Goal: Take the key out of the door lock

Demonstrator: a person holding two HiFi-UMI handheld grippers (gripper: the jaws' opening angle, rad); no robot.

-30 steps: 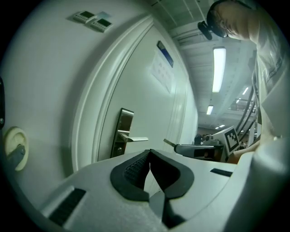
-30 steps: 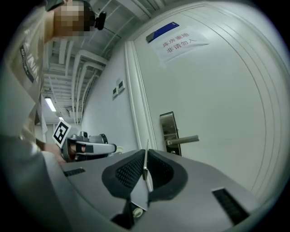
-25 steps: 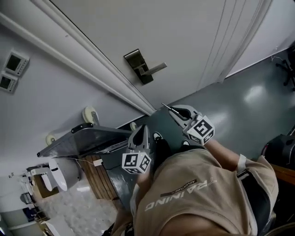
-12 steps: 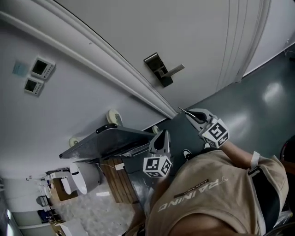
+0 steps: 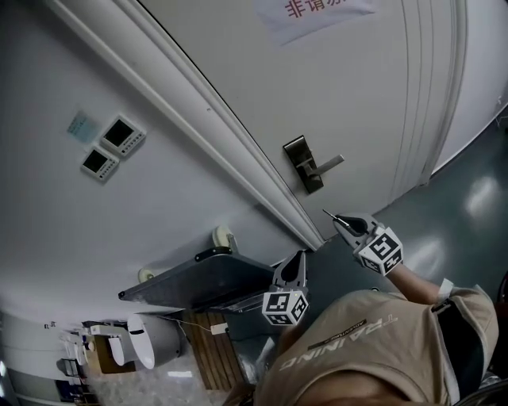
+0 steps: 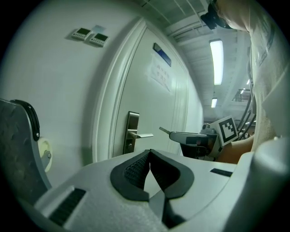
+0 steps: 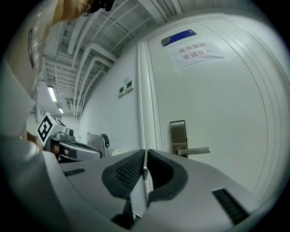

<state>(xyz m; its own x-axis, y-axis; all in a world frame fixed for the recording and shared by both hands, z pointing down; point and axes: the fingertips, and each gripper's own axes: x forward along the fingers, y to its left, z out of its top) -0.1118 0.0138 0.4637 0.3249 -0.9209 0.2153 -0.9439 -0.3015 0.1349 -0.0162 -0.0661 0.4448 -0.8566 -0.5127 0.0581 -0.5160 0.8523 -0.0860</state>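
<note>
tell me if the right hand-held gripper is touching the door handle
Apart. The head view shows bare door between the right hand-held gripper and the door handle; it pinches only a thin key.

door lock (image 5: 305,165) lower and further right in head view, paper sign (image 5: 313,11) newly at top edge

Ahead of the right gripper (image 7: 146,156), the door (image 7: 217,104) is showing off-white and its lock plate (image 7: 178,133) brushed grey-brown. The paper notice (image 7: 195,50) is carrying red characters. Between the jaws, the key (image 7: 145,168) is showing silver. The right gripper and the left gripper (image 6: 149,154) are showing pale grey with black ribbed pads (image 7: 129,171).
</note>
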